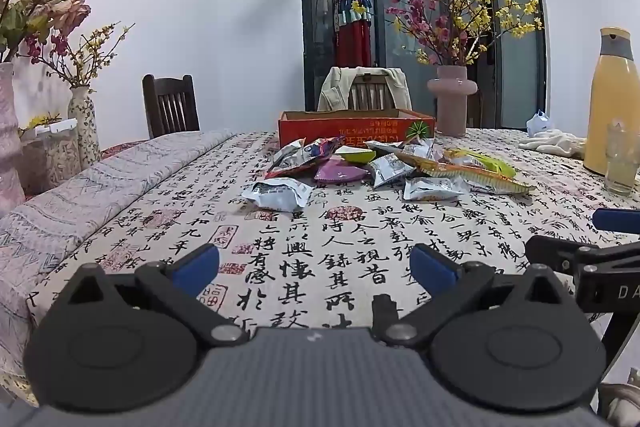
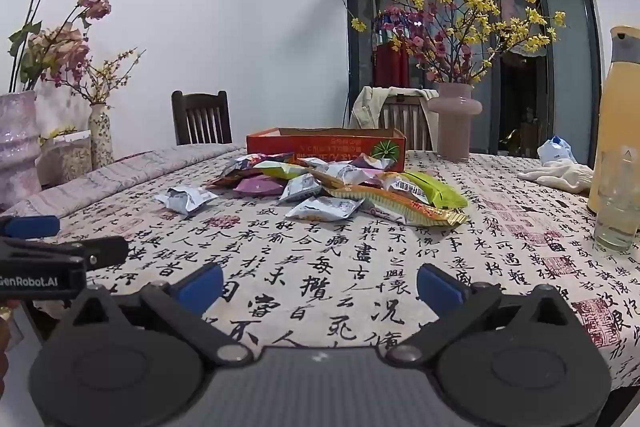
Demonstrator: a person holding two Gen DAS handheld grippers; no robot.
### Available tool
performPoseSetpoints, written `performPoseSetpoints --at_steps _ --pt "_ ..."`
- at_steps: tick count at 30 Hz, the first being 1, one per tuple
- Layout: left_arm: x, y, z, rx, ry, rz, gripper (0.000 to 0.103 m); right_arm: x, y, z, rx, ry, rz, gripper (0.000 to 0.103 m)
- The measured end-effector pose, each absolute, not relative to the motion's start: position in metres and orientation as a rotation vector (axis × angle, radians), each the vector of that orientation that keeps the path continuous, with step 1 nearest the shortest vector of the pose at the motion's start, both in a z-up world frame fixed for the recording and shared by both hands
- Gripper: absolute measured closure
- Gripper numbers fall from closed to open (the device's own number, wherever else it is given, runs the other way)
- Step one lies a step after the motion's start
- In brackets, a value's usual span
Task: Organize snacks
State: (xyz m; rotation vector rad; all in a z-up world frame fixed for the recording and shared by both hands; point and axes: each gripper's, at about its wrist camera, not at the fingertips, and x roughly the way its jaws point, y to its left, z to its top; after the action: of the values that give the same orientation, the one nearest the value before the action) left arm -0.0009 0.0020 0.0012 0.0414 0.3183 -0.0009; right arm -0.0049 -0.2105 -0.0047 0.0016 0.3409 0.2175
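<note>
A loose pile of snack packets (image 1: pixel 380 167) lies mid-table, also in the right wrist view (image 2: pixel 340 187): several small silver packets, a purple one, green ones and a long orange one (image 2: pixel 400 205). Behind the pile stands an open orange cardboard box (image 1: pixel 356 129), also in the right wrist view (image 2: pixel 326 145). My left gripper (image 1: pixel 316 267) is open and empty near the table's front edge. My right gripper (image 2: pixel 320 285) is open and empty beside it. Each shows at the edge of the other's view.
A pink vase with flowering branches (image 1: pixel 452 101) stands behind the box to the right. A yellow jug (image 2: pixel 618 131), a glass (image 2: pixel 616 203) and a white cloth (image 2: pixel 560 175) are at the right. Vases (image 1: pixel 86 119) and chairs (image 1: pixel 170 105) stand beyond the table's left edge.
</note>
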Motion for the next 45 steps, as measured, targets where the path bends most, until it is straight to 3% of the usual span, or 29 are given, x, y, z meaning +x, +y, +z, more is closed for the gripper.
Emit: performPoseSetpoints --at_steps 45 --pt "-0.0021 0.0042 0.0030 0.032 0.311 0.005 0.000 -0.0061 -0.2142 -0.0041 0.021 0.329 0.221 0.000"
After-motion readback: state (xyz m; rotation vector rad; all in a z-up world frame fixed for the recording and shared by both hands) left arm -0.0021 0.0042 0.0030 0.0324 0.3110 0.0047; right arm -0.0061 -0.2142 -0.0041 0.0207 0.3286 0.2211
